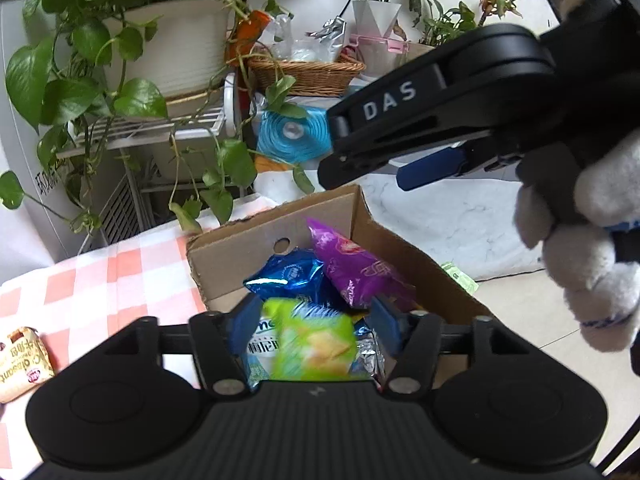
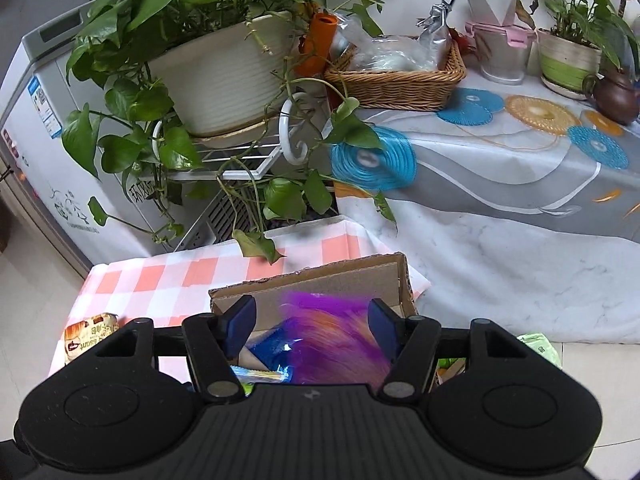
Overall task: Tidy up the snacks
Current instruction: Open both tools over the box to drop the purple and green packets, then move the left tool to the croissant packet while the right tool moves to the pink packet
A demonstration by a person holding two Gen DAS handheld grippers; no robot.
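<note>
checked cloth [image 1: 100, 276] — box [image 1: 224, 248] | green packet [image 1: 316, 344] between parted left jaws

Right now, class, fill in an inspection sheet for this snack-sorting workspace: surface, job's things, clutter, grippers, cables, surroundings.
Surface: pink-and-white checked cloth on a low table.
Job's things: cardboard box holding a purple packet, a blue packet and a green packet; a croissant packet lies outside it on the cloth.
Clutter: a light green wrapper on the floor beside the box.
Grippers: left gripper open over the green packet; right gripper open over the blurred purple packet.
Cables: nothing seen.
Surroundings: potted vine on a white rack, wicker basket, and a teapot.
</note>
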